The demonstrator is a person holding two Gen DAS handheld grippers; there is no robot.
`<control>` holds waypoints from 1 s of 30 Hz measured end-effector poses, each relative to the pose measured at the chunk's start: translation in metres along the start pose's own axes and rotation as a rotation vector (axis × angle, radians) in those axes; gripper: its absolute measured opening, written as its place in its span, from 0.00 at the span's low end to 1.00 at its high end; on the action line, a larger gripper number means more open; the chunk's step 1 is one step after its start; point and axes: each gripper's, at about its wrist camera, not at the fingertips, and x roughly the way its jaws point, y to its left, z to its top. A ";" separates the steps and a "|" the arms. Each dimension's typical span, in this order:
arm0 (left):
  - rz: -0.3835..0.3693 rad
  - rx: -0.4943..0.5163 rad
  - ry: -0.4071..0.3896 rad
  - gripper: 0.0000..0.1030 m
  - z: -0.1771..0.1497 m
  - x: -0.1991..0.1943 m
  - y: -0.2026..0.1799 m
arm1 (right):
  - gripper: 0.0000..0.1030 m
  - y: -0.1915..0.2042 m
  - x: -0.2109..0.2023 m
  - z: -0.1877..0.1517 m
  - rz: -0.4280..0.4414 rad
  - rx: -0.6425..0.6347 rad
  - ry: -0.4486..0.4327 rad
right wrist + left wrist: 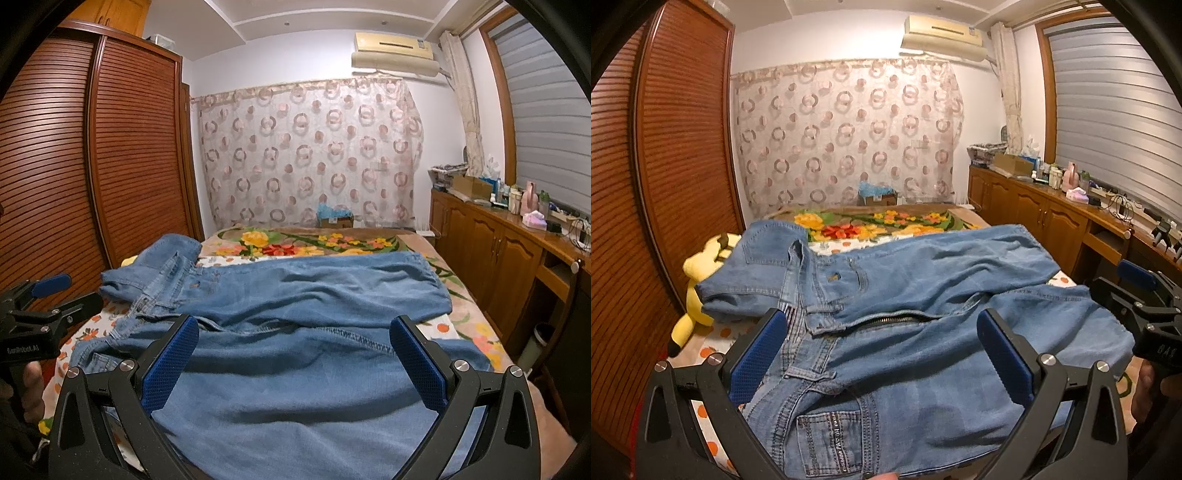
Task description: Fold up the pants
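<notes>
My wide-spread grippers have open air above the spread blue denim pants [905, 295], hemmed by the slatted brown wardrobe [665, 184] left and the wooden cabinet row [498, 251] right.

Louvred wooden wardrobe [92, 155], ring-patterned curtain [310, 155], wall air conditioner [395, 55], cluttered wooden cabinets [491, 251], floral bedspread [314, 240]

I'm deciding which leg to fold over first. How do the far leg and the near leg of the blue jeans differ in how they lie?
The far leg of the blue denim jeans lies stretched across the flowered bed, fairly flat with light wrinkles. The near leg lies between the open left gripper and open right gripper, with a stitched seam showing. Both share the same faded denim and run rightward from the waistband.
</notes>
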 end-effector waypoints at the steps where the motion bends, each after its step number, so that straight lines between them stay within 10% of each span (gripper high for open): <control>1: -0.005 0.001 0.011 1.00 -0.004 0.005 -0.003 | 1.00 -0.001 0.001 -0.001 0.000 0.002 0.007; 15: -0.011 -0.019 0.108 1.00 -0.025 0.038 0.044 | 1.00 -0.011 0.024 -0.004 -0.022 0.000 0.102; 30: 0.025 -0.056 0.234 0.78 -0.062 0.046 0.103 | 1.00 -0.022 0.022 0.005 -0.093 -0.007 0.192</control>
